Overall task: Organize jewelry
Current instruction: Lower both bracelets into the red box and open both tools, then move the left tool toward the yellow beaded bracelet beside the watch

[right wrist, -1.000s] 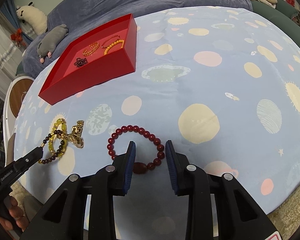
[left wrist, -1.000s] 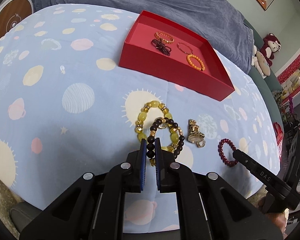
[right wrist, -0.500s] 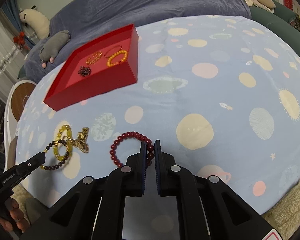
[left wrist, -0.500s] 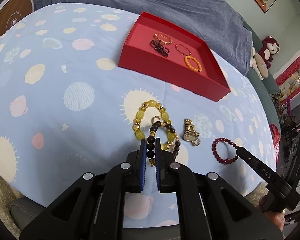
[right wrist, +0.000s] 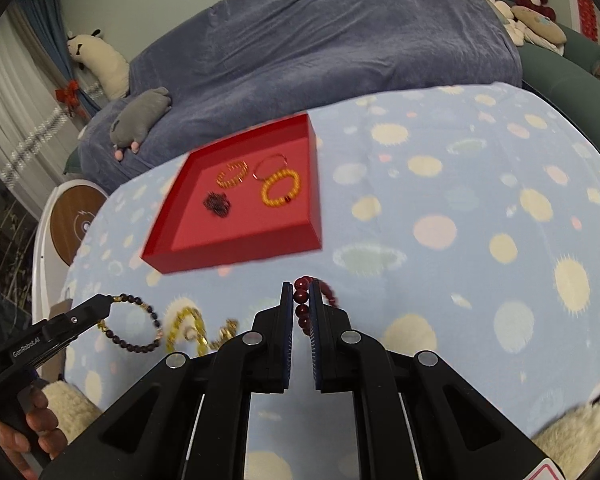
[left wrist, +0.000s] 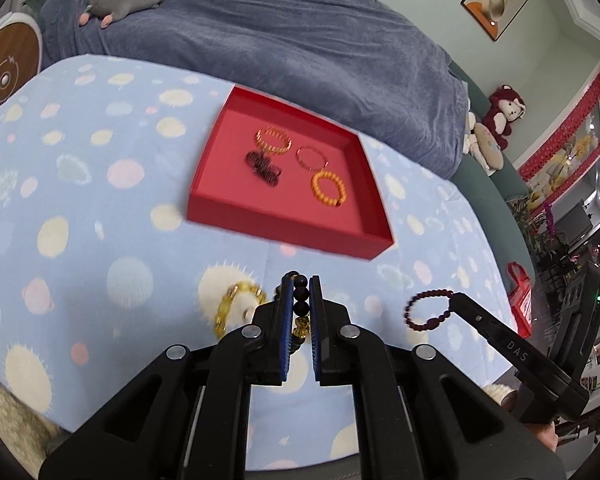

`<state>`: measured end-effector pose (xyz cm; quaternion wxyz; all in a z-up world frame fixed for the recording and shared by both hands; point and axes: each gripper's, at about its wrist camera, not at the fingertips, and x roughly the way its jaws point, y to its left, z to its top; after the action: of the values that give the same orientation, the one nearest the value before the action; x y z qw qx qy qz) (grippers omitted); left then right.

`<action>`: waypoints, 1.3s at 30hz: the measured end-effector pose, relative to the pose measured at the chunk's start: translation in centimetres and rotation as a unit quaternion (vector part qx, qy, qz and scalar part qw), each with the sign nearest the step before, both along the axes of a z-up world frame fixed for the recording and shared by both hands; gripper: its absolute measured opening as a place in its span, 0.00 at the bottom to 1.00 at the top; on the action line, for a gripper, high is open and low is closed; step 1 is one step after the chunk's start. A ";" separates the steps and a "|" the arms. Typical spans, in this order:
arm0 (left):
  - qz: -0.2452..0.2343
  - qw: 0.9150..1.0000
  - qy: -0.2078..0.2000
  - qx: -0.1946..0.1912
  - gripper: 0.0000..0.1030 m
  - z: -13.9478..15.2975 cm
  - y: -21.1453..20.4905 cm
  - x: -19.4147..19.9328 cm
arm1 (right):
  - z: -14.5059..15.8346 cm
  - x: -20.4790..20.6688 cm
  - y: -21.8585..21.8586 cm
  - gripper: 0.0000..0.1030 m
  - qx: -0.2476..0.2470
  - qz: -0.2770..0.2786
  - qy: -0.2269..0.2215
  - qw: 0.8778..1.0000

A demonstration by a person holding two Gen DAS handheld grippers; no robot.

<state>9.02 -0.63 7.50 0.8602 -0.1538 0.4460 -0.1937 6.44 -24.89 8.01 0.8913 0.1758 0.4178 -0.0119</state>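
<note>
The left gripper (left wrist: 301, 306) has its jaws pinched on one dark bead bracelet (right wrist: 134, 326), lifted above the spotted counter (left wrist: 80, 240). Beside it on the cloth lie one yellow bead bracelet (left wrist: 230, 306) and one gold trinket (right wrist: 224, 334). Further back, one red tray (left wrist: 284, 232) holds four pieces: a gold bangle, a dark cluster, a thin ring, an orange bracelet (left wrist: 329, 189). The right gripper (right wrist: 301, 304) has its jaws closed on one red bead bracelet (right wrist: 302, 306), raised off the counter
</note>
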 end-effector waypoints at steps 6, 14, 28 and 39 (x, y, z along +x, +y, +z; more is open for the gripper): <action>0.001 0.999 -0.028 -0.024 0.07 3.1 -1.3 4.7 | 2.5 5.7 1.3 0.07 0.019 0.024 -0.030 0.999; 0.006 0.999 -0.026 -0.042 0.07 2.6 -3.2 11.4 | 1.5 12.9 4.3 0.07 0.041 0.048 -0.027 0.998; 0.048 0.997 0.034 0.039 0.31 -6.4 -1.3 13.8 | -5.6 14.8 3.6 0.14 -0.021 0.039 0.051 0.998; 0.086 0.996 0.001 0.034 0.58 -3.8 1.8 9.9 | -2.4 9.2 3.4 0.30 -0.044 0.039 0.007 0.998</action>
<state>18.88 1.19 3.69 0.8780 -0.1624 0.4382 -0.1039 15.68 -21.54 5.65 0.8949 0.1198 0.4298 0.0032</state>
